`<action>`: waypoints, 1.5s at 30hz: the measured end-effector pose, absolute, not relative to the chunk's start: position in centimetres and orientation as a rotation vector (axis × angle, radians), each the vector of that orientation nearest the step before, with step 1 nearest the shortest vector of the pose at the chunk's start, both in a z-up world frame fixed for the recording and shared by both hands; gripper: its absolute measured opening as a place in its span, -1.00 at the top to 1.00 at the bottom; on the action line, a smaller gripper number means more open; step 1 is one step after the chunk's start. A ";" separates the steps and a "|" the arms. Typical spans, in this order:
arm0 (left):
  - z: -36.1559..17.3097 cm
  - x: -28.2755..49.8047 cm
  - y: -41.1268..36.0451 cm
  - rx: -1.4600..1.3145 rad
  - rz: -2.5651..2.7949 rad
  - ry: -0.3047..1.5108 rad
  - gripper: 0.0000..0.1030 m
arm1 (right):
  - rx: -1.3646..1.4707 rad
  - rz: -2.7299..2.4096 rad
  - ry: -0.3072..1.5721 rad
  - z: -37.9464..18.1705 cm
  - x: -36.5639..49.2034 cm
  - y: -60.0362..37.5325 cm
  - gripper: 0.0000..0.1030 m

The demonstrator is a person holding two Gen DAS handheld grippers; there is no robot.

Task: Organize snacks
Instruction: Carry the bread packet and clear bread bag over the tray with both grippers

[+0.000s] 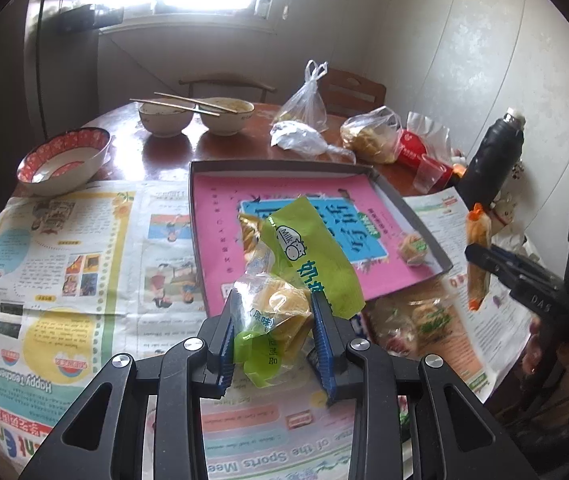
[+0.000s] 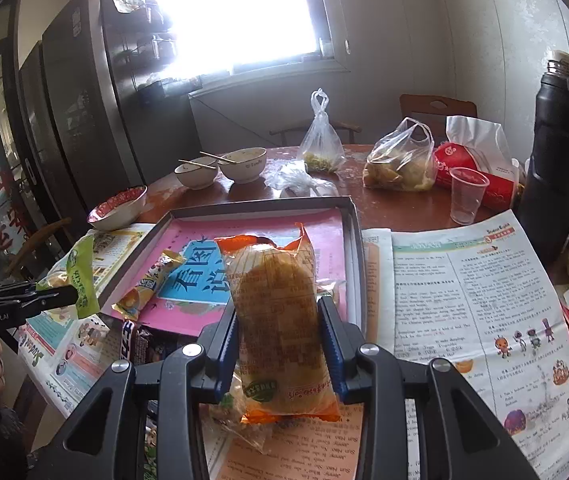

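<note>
My left gripper point(image 1: 274, 316) is shut on a green milk-snack packet point(image 1: 304, 256) with yellow pieces inside, held above the near edge of the grey tray point(image 1: 412, 208) with a pink liner. My right gripper point(image 2: 280, 320) is shut on an orange bread packet point(image 2: 272, 312), held over the tray's near right part point(image 2: 354, 248). In the left wrist view the right gripper point(image 1: 480, 258) and its orange packet point(image 1: 478, 236) hang right of the tray. A small wrapped snack point(image 1: 412, 246) lies in the tray. A yellow packet point(image 2: 148, 286) lies on the tray's near edge.
Newspapers point(image 2: 476, 292) cover the near table. Two bowls with chopsticks point(image 1: 196, 114), a red-rimmed bowl point(image 1: 64, 160), plastic bags point(image 2: 400, 160), a clear cup point(image 2: 466, 194), a red tissue pack point(image 2: 472, 168) and a black flask point(image 2: 556, 148) stand behind. More packets point(image 1: 420, 316) lie in front of the tray.
</note>
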State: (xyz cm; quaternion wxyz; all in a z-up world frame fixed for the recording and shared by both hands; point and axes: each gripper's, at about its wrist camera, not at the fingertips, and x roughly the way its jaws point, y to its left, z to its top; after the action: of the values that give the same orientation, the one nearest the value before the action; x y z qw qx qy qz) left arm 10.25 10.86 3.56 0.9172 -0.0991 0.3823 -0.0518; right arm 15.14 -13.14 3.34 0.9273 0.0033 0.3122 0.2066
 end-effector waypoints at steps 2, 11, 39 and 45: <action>3.8 10.6 10.7 -0.205 -0.101 0.778 0.34 | 0.009 0.432 0.639 3.5 15.4 -12.9 0.26; 4.3 12.5 9.8 -0.216 -0.110 0.771 0.34 | 0.019 0.441 0.623 4.1 16.3 -12.3 0.26; 1.4 18.6 7.3 -0.219 -0.131 0.819 0.34 | 0.030 0.454 0.657 3.3 20.3 -9.5 0.26; 0.5 19.5 7.0 -0.215 -0.135 0.842 0.34 | 0.033 0.453 0.691 2.3 21.6 -8.7 0.26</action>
State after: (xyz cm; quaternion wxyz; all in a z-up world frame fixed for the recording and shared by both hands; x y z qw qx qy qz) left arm 19.50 6.98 0.46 0.9049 -0.1039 0.4075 -0.0652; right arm 21.58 -8.73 2.28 0.9158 0.0162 0.3357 0.2200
